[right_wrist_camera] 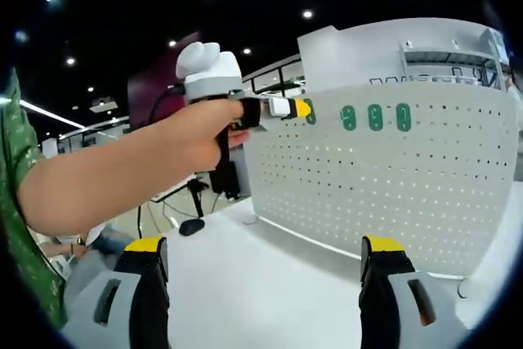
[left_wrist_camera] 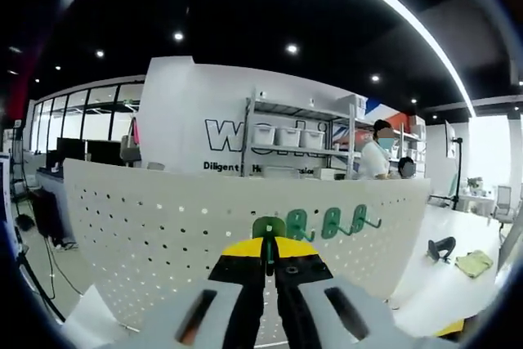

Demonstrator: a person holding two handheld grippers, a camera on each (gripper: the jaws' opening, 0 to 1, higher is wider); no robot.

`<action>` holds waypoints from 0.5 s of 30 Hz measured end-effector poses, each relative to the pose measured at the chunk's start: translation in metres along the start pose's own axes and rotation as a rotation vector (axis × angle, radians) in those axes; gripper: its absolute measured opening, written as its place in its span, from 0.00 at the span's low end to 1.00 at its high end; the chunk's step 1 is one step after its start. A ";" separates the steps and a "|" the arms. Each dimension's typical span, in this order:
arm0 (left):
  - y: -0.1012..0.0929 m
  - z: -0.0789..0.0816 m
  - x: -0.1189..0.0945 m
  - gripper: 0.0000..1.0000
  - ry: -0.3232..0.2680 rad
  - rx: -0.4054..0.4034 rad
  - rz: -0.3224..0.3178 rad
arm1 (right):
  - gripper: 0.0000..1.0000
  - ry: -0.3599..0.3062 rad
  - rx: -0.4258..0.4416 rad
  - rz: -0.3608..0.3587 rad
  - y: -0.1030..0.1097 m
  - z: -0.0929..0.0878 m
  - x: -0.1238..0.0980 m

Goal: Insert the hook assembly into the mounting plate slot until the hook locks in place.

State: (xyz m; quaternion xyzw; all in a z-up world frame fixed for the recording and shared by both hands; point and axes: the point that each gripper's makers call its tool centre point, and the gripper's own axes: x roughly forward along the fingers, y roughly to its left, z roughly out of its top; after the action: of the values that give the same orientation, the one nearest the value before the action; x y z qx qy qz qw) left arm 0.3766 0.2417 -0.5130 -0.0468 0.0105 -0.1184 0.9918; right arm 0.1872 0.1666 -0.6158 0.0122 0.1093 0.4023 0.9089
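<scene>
Pressing a green hook (left_wrist_camera: 269,230), pinched between my nearly closed left gripper (left_wrist_camera: 269,252) tips, against the pegboard (left_wrist_camera: 147,218). Right gripper (right_wrist_camera: 265,263) gapes empty, well short. A tilted entry could likely jam the tabs or twist the hook from my pinch.

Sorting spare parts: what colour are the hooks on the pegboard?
Green: the hooks on the white pegboard show best in the left gripper view.
</scene>
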 end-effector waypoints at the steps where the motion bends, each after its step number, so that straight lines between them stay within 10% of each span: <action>1: 0.000 0.000 0.002 0.03 0.002 0.002 0.002 | 1.00 -0.001 0.001 -0.001 -0.001 0.000 0.000; 15: 0.004 -0.002 0.022 0.03 0.025 -0.002 0.028 | 1.00 -0.010 0.019 -0.002 -0.008 -0.001 0.000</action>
State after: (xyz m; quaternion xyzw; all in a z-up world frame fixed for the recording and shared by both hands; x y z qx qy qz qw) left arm 0.3989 0.2406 -0.5153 -0.0461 0.0236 -0.1049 0.9931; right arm 0.1930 0.1607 -0.6175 0.0228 0.1089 0.4000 0.9097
